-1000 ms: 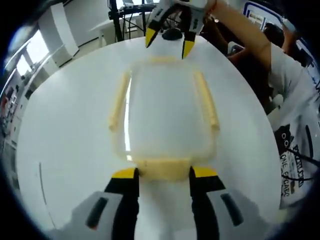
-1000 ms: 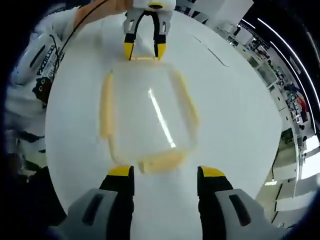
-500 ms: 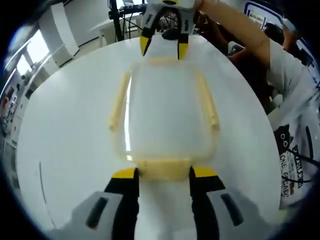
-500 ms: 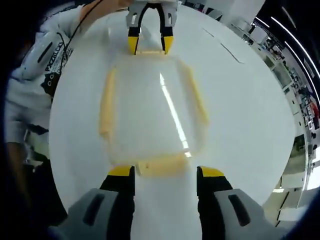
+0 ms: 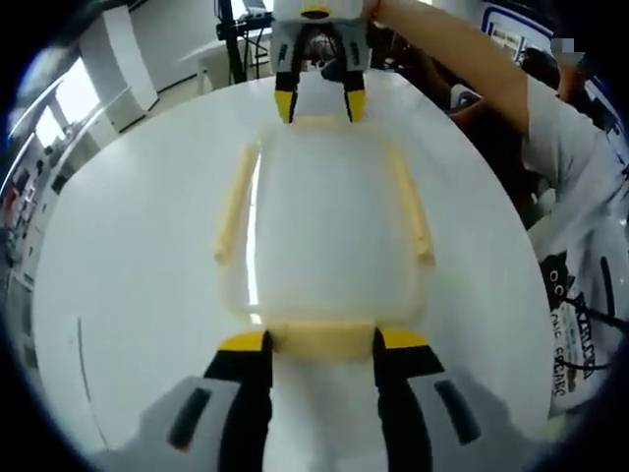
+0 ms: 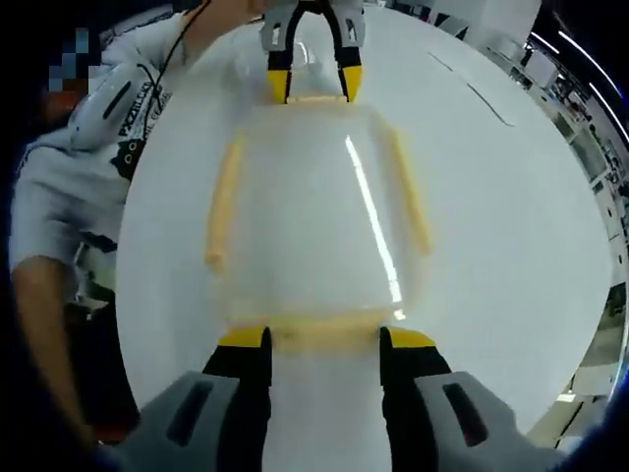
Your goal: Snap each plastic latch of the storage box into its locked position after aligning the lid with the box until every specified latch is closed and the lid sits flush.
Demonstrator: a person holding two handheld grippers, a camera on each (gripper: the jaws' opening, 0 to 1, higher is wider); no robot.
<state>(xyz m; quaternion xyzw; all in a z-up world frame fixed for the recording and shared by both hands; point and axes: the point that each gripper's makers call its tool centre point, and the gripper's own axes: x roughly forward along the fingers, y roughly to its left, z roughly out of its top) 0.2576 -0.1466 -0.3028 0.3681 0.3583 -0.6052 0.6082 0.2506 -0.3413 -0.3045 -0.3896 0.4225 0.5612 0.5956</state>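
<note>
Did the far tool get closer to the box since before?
Yes. In the left gripper view the right tool has come toward the box, and its tips now straddle the far latch.

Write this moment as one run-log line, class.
left tool: open, at near end latch | right tool: open, at opposite end latch | storage box: lid on, on white table

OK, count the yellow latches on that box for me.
4. In the left gripper view: one latch between the left gripper's jaws, one at the far end by the right gripper, and one along each long side. None looks hidden.
</note>
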